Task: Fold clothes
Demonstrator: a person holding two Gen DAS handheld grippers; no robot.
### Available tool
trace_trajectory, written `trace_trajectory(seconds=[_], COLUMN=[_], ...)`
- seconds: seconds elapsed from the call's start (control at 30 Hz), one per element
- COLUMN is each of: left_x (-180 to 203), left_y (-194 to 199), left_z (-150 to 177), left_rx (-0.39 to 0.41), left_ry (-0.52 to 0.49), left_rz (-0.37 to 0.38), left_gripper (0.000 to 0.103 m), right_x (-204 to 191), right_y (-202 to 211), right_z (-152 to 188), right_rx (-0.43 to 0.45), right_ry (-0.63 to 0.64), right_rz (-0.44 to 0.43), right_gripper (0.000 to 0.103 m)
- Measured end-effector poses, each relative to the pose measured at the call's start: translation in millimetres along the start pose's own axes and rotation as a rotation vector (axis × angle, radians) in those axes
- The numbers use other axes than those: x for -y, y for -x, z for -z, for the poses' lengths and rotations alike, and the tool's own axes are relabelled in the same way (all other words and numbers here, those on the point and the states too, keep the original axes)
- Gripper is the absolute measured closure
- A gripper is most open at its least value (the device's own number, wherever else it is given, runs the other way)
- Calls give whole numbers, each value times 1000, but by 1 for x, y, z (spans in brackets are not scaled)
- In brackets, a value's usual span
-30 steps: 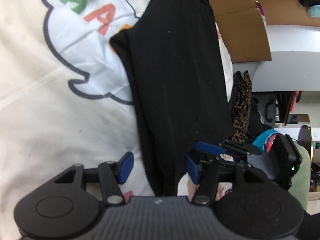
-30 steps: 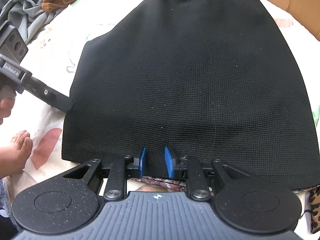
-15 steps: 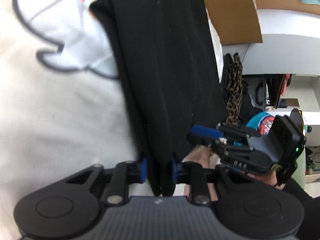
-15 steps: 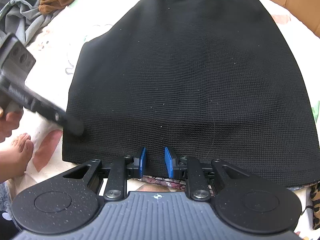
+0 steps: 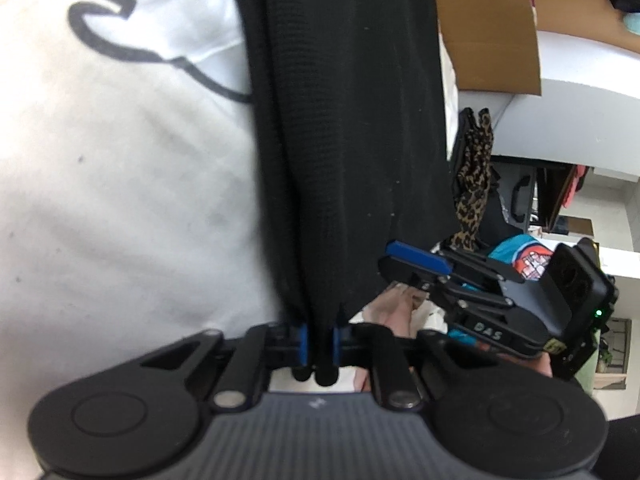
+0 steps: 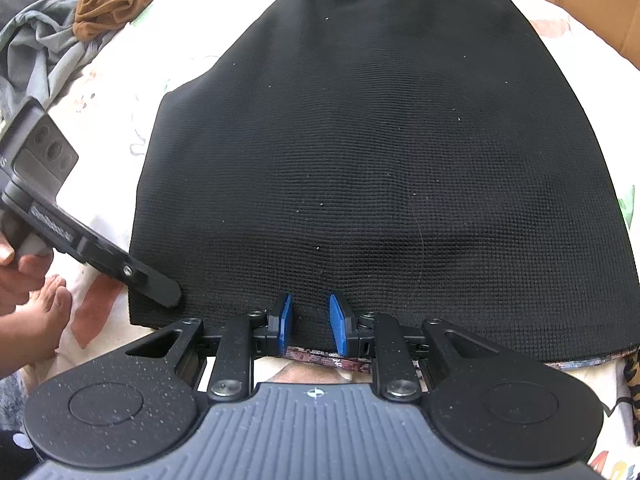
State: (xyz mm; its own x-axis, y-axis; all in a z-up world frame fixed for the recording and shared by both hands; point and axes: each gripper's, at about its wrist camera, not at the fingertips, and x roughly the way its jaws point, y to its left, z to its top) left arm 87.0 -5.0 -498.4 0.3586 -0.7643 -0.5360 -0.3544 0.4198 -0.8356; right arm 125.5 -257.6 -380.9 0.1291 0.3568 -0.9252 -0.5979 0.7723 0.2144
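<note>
A white printed sheet point(image 6: 120, 64) carries the black garment point(image 6: 380, 160). The left gripper point(image 5: 319, 344) is closing, its jaws narrow on the garment's near corner. The right gripper point(image 6: 310, 324) straddles the hem, jaws part open; whether they pinch is unclear.

so the black knit garment point(image 6: 372, 152) is spread flat on the pale printed bedspread, waffle-ish texture, narrow at the far end and widening toward the near hem, where a reddish patterned edge peeks out; its near left corner is bunched up
</note>
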Motion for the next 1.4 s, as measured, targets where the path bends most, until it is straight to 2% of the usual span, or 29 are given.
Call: trace_trajectory(seconds=[0.23,0.47,0.73,1.13,1.4], left_x=[9,14,21,33,39], left_y=[-4,-5,-6,-13,-16], left_z=[0,2,0,-4,-4], left_rx=[13,22,19,14,8], left_ry=[3,21,28,-5,-28], left_rz=[-45,-85,-118,-158,-181], left_gripper=[95,95,94,96,96], right_x=[10,36,68,115,153], right_y=[11,32,54,81,83], right_z=[4,16,22,50,57], right_rx=[29,108,187,285,313], right_ry=[-55,-192,-322,-479,-516], right_rz=[-3,17,62,153,214], right_gripper=[75,75,74,73,73])
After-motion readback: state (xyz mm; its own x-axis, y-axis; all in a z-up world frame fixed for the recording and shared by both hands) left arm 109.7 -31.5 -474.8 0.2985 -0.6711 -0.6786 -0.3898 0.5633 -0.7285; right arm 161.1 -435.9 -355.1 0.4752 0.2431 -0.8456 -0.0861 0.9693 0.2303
